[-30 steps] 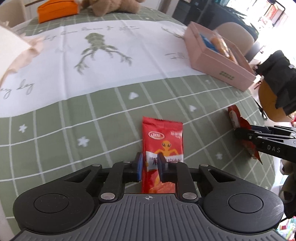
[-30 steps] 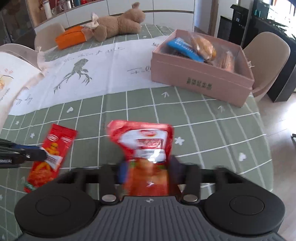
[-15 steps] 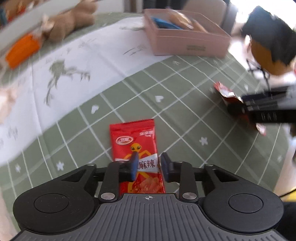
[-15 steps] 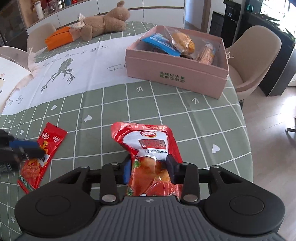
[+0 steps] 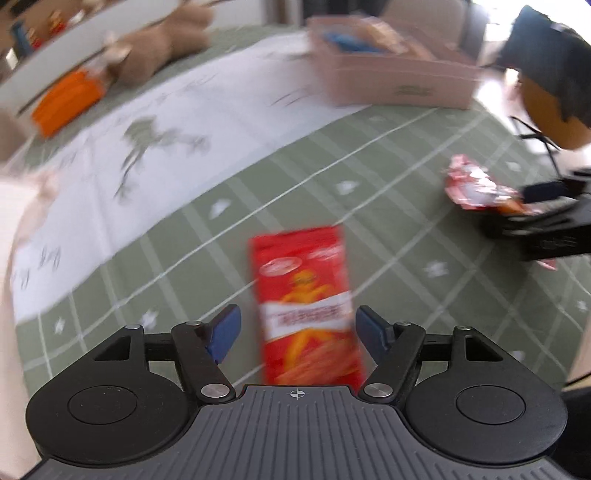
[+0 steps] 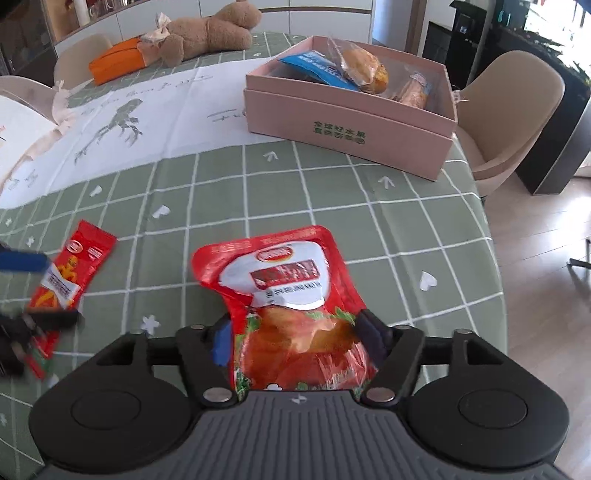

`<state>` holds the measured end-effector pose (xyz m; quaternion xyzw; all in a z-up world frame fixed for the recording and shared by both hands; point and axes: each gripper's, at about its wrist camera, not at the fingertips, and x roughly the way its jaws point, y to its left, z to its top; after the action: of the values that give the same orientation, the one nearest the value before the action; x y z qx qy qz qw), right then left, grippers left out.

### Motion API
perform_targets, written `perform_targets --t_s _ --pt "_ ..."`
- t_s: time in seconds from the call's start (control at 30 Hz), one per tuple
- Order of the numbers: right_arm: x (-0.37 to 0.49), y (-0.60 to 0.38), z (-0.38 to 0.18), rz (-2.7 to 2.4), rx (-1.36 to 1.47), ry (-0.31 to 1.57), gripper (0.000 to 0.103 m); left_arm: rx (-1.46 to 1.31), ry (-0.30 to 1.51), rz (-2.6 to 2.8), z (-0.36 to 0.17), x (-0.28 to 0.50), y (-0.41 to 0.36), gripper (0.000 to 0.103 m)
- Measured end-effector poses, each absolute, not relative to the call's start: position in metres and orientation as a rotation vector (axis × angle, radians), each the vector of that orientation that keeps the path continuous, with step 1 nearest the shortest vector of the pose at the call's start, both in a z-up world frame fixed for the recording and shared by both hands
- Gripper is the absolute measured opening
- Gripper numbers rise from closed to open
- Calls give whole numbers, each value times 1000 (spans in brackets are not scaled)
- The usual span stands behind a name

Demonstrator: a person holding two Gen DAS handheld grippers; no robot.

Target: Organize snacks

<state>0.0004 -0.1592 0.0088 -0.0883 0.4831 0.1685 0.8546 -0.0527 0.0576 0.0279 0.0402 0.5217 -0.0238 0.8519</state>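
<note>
Left tongs (image 5: 298, 326) spread wide, blue pads (image 5: 225, 332) clear on both sides of the slim red snack packet (image 5: 306, 306), which lies flat on the green checked worktop (image 5: 388, 206) between them, untouched. The left view is blurred, so its print cannot be read.

Over on the right, the right tongs (image 6: 295, 341) are clenched on the big red-and-white snack pouch (image 6: 280, 295), gripping its near end, the far end sticking out ahead of the fingers.

Far right on the worktop stands the pink box (image 6: 351, 122), lid off, with a blue packet (image 6: 317, 68) and clear-wrapped buns (image 6: 364, 70) inside. Far left, a brown teddy bear (image 6: 210, 31) lies beside an orange pouch (image 6: 118, 62). A beige chair (image 6: 517, 110) sits just beyond the box.
</note>
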Motion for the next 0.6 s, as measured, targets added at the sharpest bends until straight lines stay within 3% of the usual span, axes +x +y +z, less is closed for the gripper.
perform_targets --t_s 0.1,0.23,0.3,0.37,0.5,0.6 --pt "1 -166 5 355 -171 998 87 0 1124 -36 24 -49 73 78" --pt "3 -167 6 367 -168 988 84 28 1112 -43 23 -44 66 78" --pt "6 -166 14 397 -166 994 53 33 1101 -49 22 -40 65 77" --pt "12 -166 24 395 -153 1013 42 27 1085 -51 25 -38 64 55" --pt "20 -177 46 385 -100 1000 28 -48 1082 -134 29 -38 64 51" --pt "24 -190 64 370 -57 979 23 -32 1054 -160 33 -42 56 51"
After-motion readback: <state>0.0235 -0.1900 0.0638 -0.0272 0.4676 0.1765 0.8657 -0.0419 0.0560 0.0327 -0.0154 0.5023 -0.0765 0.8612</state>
